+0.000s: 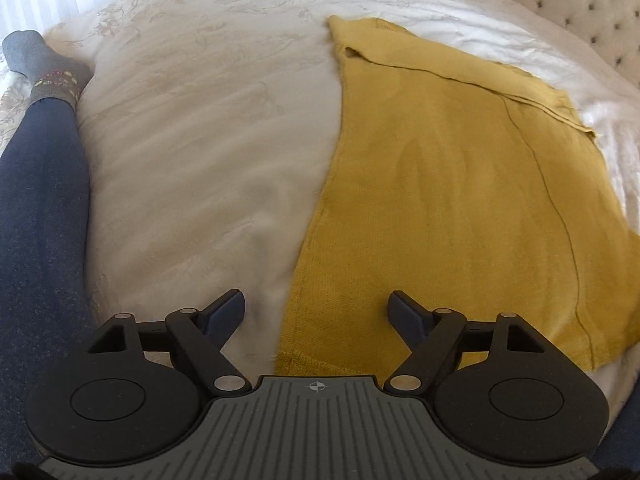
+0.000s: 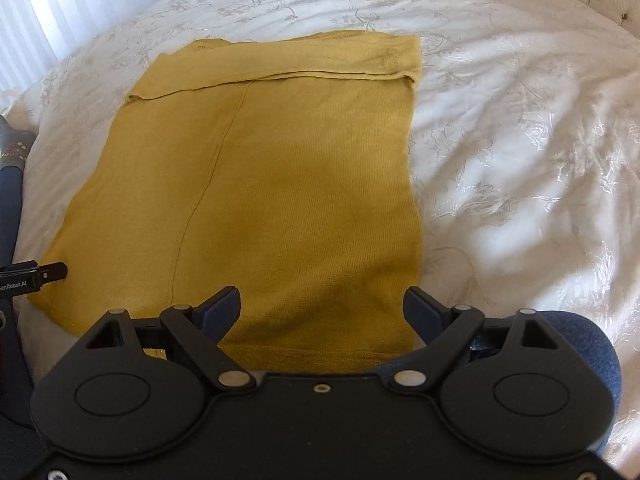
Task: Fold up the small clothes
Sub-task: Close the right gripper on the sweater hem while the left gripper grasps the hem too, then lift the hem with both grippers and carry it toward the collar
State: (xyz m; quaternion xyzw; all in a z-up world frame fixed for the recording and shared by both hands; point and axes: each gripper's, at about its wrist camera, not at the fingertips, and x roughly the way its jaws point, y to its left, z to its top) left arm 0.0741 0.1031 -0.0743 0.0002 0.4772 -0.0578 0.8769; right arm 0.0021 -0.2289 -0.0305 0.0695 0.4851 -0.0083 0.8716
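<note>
- My left gripper (image 1: 316,312) hangs wide-jawed and empty over the near left edge of the mustard knit garment (image 1: 460,200).
- My right gripper (image 2: 322,308) gapes empty above its near hem.
- Bare cream floral bedspread (image 2: 520,140) lies open from 12 to 3 o'clock.
- A trousered leg (image 1: 40,200) borders 9 o'clock.

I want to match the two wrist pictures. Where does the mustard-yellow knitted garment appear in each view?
Left wrist view: the mustard-yellow knitted garment fills the right half, its near left corner between the open fingers.
Right wrist view: the garment lies in the centre, reaching down to the gripper.
Shared landmark: the dark seam line running down the garment.
</note>
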